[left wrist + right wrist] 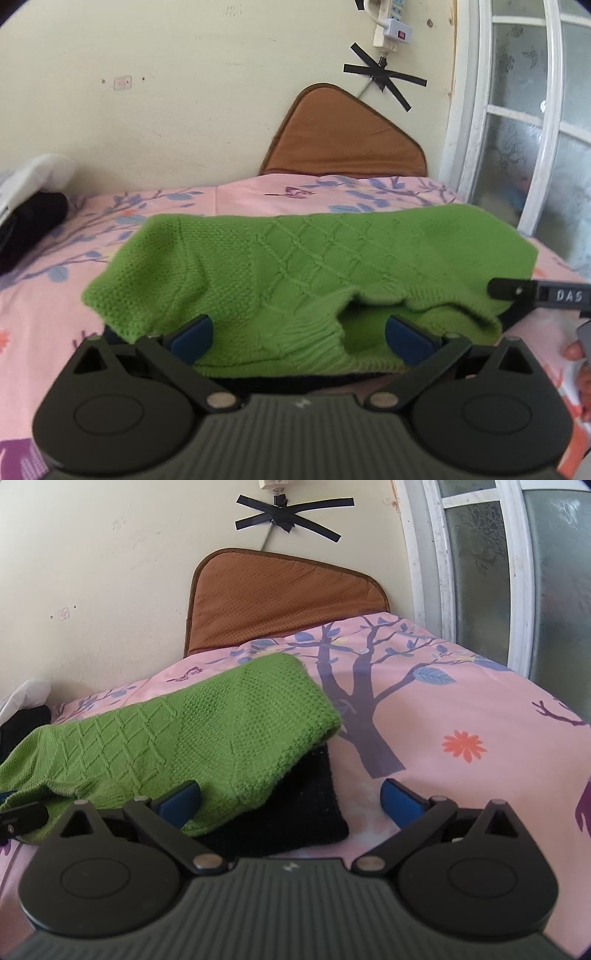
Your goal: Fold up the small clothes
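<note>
A green knitted sweater (295, 258) lies spread on the pink flowered bedsheet (44, 295), its ribbed collar toward me. My left gripper (299, 339) is open over the collar, with its blue pads (192, 338) wide apart and pressing on nothing. In the right wrist view the sweater (184, 731) lies partly on a folded black garment (295, 808). My right gripper (291, 801) stands fully open at the sweater's near right corner; its left pad (181, 799) is over the green knit and the other is over bare sheet. One finger of the right gripper shows at the left wrist view's right edge.
A brown mat (280, 598) leans on the wall behind the bed. A white-framed window (480, 572) stands to the right. White and black clothes (29, 206) are piled at the far left. A person's fingers (576, 350) show at the right edge.
</note>
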Demonstrator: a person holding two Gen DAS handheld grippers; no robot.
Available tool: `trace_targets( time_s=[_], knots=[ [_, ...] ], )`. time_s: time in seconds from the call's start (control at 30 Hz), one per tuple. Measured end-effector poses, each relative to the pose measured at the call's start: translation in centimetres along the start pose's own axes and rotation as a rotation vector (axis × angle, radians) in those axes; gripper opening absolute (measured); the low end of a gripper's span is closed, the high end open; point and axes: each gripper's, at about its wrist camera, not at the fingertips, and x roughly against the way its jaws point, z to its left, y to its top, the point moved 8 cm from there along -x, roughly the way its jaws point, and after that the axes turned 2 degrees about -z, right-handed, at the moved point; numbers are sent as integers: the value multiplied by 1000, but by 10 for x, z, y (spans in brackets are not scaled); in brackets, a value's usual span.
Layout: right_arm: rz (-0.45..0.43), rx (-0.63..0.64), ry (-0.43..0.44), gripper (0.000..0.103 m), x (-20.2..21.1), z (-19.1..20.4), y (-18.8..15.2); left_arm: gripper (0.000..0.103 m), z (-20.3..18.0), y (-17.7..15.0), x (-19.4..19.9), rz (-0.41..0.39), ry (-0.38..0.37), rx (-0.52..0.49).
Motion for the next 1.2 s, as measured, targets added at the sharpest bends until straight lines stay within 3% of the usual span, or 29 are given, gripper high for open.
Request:
trace_targets(
  time_s=[0.4,1.2],
  knots=[
    [-8,-31,29,103,2,-2,0,103,-3,-4,3,10,73,-35],
    [-6,-22,19,103,1,-1,-1,103,1,-4,1,15,64,-29]
  ],
)
